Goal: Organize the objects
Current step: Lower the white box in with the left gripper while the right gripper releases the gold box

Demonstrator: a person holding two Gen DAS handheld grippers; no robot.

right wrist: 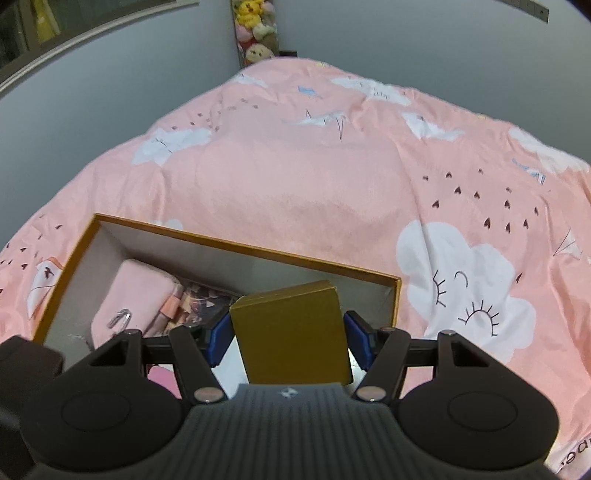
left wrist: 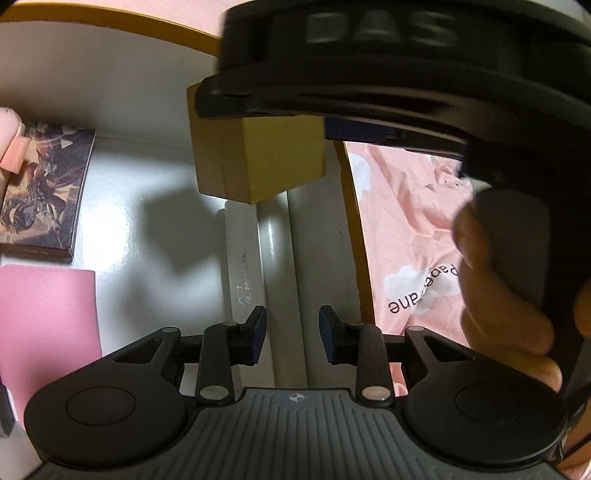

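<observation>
The yellow box (right wrist: 291, 332) is gripped between the pads of the right gripper (right wrist: 286, 341), above the open carton (right wrist: 243, 245). The left gripper (left wrist: 291, 334) is closed, empty. "DAS", perhaps, is read on the blurred housing (left wrist: 380, 27); the carton's pink pouch (right wrist: 129, 295) is seen clearly only from the right wrist.

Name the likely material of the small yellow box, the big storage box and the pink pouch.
Small yellow box: probably matte cardboard, with crisp folded edges and a flap seam. Big storage box: likely glossy coated paperboard; its white floor shines, with a thin orange rim. Pink pouch: soft fabric, rounded, with a metal ring.
</observation>
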